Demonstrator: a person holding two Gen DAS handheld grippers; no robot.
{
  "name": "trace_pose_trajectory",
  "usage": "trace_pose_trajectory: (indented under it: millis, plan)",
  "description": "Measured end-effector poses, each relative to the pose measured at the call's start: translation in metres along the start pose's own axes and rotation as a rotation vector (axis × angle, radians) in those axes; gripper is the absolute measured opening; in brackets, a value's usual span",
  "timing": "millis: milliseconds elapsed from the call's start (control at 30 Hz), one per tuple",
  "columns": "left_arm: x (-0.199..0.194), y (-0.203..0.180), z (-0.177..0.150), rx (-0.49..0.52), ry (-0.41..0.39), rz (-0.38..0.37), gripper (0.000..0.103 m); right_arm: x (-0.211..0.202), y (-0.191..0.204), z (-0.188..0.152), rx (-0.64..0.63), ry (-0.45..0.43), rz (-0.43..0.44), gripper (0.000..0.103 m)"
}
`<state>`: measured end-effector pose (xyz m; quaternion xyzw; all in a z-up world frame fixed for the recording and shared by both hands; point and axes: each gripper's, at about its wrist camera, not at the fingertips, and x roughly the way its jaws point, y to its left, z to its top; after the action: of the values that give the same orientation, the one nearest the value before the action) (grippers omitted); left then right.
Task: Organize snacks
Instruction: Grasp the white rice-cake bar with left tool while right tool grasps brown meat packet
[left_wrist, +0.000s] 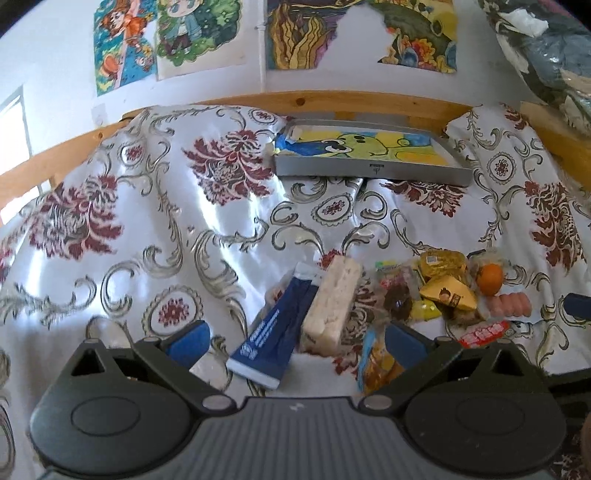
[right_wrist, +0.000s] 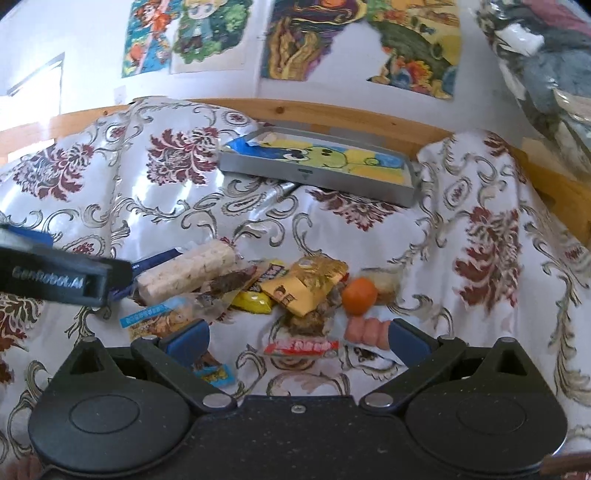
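Both tools are hovering over a bed with a white floral satin cover (left_wrist: 155, 192). Left tool (left_wrist: 295, 341) is gaping wide, holding nothing, above a dark blue flat packet (left_wrist: 275, 332) and a pale rice-cracker bar (left_wrist: 332, 301). Right tool (right_wrist: 297, 341) is also spread wide and empty, over a red wrapped candy (right_wrist: 303, 347). Snack pile with a small orange fruit (right_wrist: 359, 290) is lying mid-bed; a grey shallow tray (right_wrist: 321, 177) is sitting further back, well apart.

Bare cloth (right_wrist: 314, 225) between snack pile (right_wrist: 295, 291) and tray (right_wrist: 317, 177), unobstructed
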<state>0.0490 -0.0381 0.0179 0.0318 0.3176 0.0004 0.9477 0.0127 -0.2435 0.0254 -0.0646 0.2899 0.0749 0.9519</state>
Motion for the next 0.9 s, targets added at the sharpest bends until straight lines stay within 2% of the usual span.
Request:
trace_pose_trajectory:
  millis: [167,400,900]
  plan:
    - [0.003,-0.002,0.013,0.014,0.008,0.004,0.103,0.003,-0.001,0.008,-0.038,-0.014,0.025,0.102]
    - [0.008,-0.005,0.024,0.048,0.018,0.019,0.103,0.01,-0.005,0.016,-0.182,-0.04,0.039,0.102]
    - [0.025,-0.021,0.034,0.159,0.034,0.056,0.103,0.026,-0.024,0.034,-0.176,-0.032,0.102,0.102]
